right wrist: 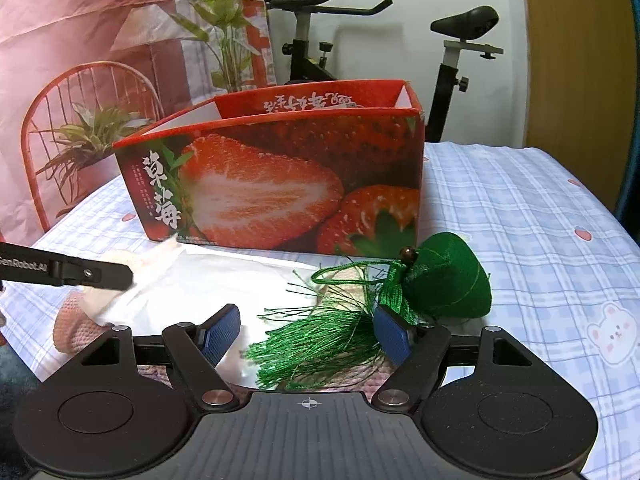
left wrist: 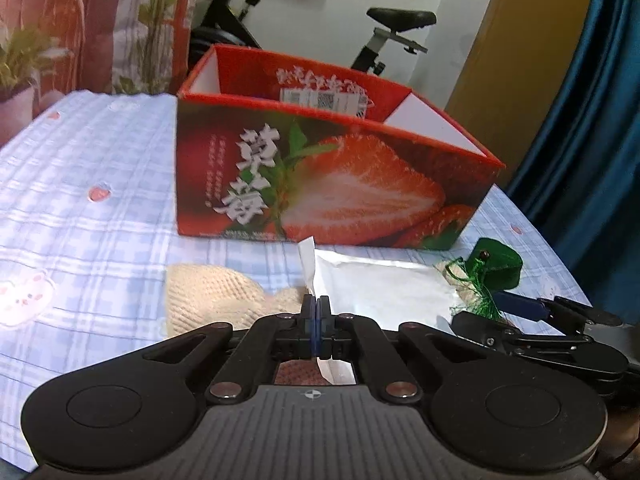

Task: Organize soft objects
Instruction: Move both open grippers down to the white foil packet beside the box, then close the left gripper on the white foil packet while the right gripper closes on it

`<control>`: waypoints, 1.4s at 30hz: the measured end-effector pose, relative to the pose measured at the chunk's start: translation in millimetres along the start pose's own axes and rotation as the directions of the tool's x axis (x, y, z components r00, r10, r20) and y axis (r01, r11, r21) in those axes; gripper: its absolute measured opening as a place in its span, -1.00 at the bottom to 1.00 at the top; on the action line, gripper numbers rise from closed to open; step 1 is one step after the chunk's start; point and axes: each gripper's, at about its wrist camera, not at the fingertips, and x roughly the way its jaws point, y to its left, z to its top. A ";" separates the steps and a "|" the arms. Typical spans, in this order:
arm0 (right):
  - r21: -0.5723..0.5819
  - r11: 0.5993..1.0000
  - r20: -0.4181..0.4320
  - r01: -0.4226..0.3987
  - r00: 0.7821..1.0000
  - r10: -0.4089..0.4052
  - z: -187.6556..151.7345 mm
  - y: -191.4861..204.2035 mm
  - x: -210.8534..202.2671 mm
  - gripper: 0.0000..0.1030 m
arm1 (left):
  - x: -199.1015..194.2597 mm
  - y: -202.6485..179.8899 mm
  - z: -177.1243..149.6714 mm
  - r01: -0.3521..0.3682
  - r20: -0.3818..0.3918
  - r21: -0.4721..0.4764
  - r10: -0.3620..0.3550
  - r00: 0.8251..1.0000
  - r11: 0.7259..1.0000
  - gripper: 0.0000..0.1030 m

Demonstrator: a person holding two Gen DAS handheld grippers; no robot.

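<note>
A red strawberry-print box (left wrist: 320, 176) stands open-topped on the checked cloth; it also shows in the right wrist view (right wrist: 280, 184). In front of it lies a white padded bag (left wrist: 384, 284), over a cream and pink knitted piece (left wrist: 216, 296). My left gripper (left wrist: 317, 312) is shut on the white bag's left edge; it enters the right wrist view (right wrist: 116, 274) from the left. A green cloth sachet (right wrist: 448, 280) with a green tassel (right wrist: 320, 340) lies on the bag's right end. My right gripper (right wrist: 308, 332) is open, its fingers either side of the tassel.
The table has a blue checked cloth (right wrist: 520, 220). Behind it stand an exercise bike (right wrist: 448, 52), a red wire chair with a plant (right wrist: 88, 136) and a pink printed curtain. A blue curtain (left wrist: 592, 120) hangs at the right.
</note>
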 end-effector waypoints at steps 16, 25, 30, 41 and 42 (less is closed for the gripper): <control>0.028 0.999 0.000 0.018 1.000 -0.018 -0.7 -5.4 -3.5 0.37 | -6.6 25.6 -12.3 -0.071 -0.028 -0.065 0.070 0.997 0.995 -0.98; -0.010 1.000 0.018 -0.011 1.000 0.011 12.4 5.6 -8.9 0.27 | -1.3 31.3 -19.5 -0.058 -0.050 -0.077 0.055 0.997 0.995 -0.97; -0.056 0.998 -0.011 -0.042 0.999 0.041 14.4 19.7 -3.5 0.13 | 0.0 33.4 -21.4 -0.051 -0.056 -0.088 0.046 0.997 0.995 -0.97; -0.108 0.985 -0.090 -0.137 0.988 0.127 21.6 42.7 17.0 -0.09 | 4.4 35.0 -23.3 -0.045 -0.064 -0.095 0.039 0.997 0.994 -0.97; -0.103 0.984 -0.099 -0.146 0.986 0.136 21.6 43.4 19.6 -0.10 | 5.0 35.2 -23.3 -0.043 -0.064 -0.097 0.037 0.997 0.994 -0.97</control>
